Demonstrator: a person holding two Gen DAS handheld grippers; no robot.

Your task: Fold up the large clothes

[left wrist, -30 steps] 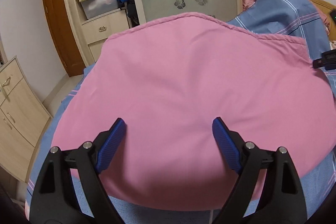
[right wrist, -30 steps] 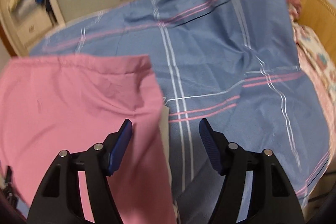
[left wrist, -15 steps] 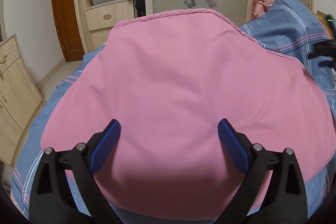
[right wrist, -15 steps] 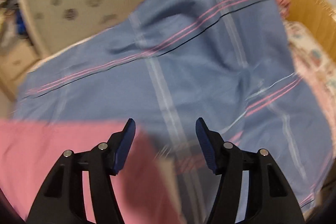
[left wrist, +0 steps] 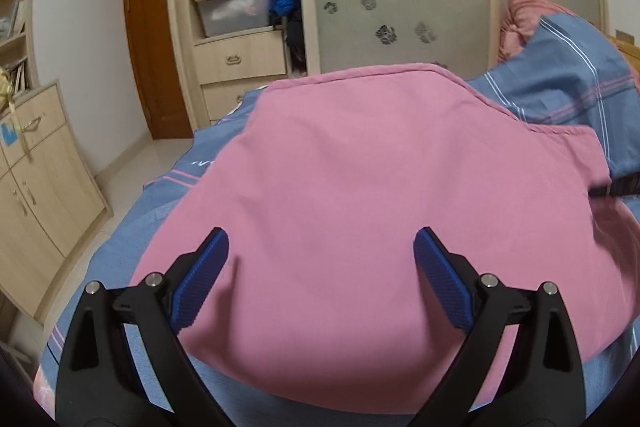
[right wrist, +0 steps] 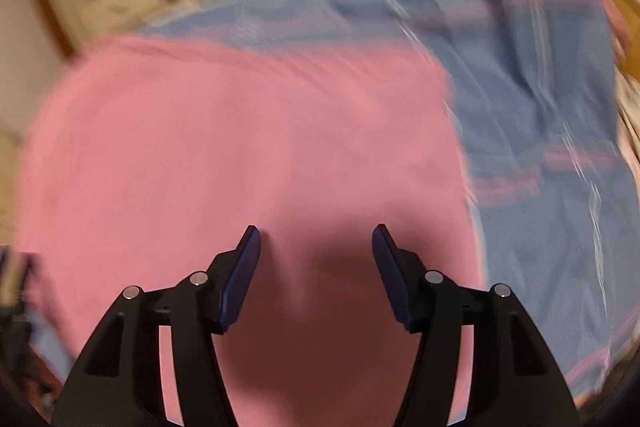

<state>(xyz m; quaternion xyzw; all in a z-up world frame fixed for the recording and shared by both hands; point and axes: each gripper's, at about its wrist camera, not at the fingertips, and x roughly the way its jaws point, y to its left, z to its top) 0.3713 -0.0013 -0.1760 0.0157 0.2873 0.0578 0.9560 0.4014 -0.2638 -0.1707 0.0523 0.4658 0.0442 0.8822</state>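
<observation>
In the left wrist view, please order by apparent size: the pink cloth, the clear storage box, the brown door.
1. pink cloth, largest, though nearest the camera.
2. brown door.
3. clear storage box, smallest.

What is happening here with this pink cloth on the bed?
A person is folding a pink garment laid flat on a blue striped bedsheet, with a handheld gripper in each hand. Neither holds the cloth at this moment. The left gripper hovers over the near part, its jaws just opened wider and empty. The right gripper is above the garment too, its jaws open after closing a little, with nothing between them. Its view is blurred.
</observation>
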